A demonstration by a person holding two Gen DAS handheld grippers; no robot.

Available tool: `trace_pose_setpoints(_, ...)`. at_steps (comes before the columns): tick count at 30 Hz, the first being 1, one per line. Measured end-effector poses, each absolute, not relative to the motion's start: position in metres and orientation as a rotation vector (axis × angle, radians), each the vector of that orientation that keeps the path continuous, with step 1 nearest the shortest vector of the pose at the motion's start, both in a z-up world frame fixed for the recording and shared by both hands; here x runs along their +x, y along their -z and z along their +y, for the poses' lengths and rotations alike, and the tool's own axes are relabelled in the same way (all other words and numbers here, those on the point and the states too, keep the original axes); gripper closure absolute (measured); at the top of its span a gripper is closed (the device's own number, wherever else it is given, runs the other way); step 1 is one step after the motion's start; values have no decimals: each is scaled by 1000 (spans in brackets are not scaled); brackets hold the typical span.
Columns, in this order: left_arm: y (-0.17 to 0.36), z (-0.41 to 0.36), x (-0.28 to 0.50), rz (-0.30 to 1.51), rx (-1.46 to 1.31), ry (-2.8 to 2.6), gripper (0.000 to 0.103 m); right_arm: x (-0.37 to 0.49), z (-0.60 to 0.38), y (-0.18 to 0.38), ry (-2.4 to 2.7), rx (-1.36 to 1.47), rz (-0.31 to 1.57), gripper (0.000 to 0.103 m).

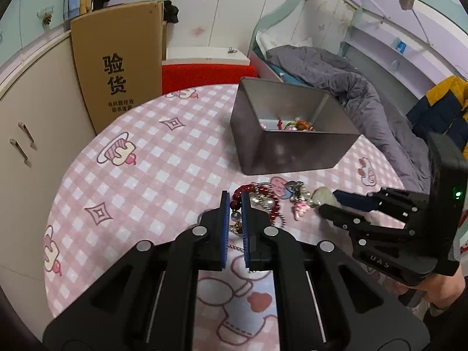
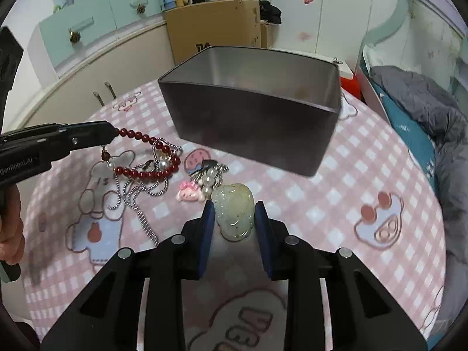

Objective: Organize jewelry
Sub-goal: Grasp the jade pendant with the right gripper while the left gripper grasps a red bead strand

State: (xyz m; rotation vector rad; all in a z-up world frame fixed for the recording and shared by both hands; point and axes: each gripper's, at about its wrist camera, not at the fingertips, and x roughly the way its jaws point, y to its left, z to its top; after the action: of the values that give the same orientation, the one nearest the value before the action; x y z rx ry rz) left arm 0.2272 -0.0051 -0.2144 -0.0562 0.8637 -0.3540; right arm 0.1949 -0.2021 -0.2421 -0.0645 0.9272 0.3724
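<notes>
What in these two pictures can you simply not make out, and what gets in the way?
- Metal box contents: the left wrist view shows only a few bright pieces past its near wall; in the right wrist view that wall hides them all.
- Red bead bracelet: tangled with silver chains, so separate pieces are unclear.
- Pale green pendant: whether the right gripper fingers touch it is unclear; the left wrist view blurs it.

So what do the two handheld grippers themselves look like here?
Both the left gripper and the right gripper are matte black linkage frames with silver pivot pins and blue jaw pads. The left body bears white "GenRobot.AI" lettering; the right body shows a lit green indicator.
</notes>
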Motion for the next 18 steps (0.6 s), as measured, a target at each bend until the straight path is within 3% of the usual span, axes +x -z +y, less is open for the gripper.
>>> trace_pose_setpoints(18,152,15,181,723,-70,414,95,150,-217,196,-384,80,836,77)
